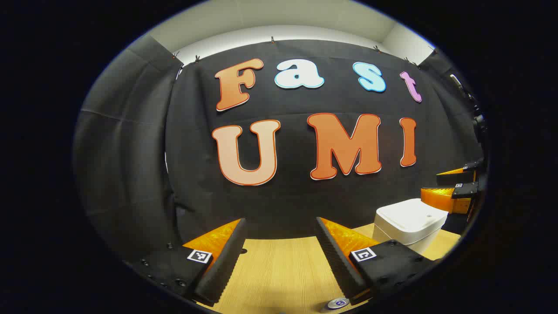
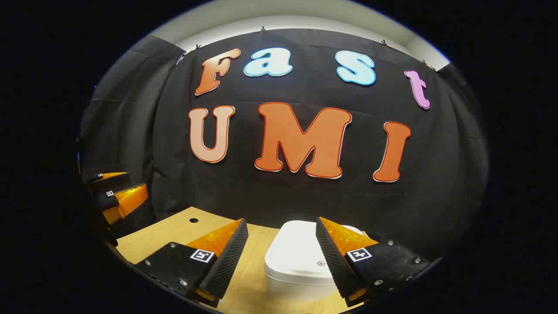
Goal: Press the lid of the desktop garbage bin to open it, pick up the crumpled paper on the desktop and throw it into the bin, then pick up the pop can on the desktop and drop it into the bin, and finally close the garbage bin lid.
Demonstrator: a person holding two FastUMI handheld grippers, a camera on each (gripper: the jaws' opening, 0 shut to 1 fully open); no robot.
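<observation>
Garbage bin (image 2: 301,261): white, rounded-rectangular, lid shut and flat, a small round mark near the lid's front edge. Stands upright on the wooden desktop (image 2: 174,233), just ahead of the right gripper (image 2: 281,257), between its spread fingers. In the left gripper view, the bin (image 1: 409,224) sits ahead and to the right. Pop can top (image 1: 339,302) just under the left gripper's right finger.
</observation>
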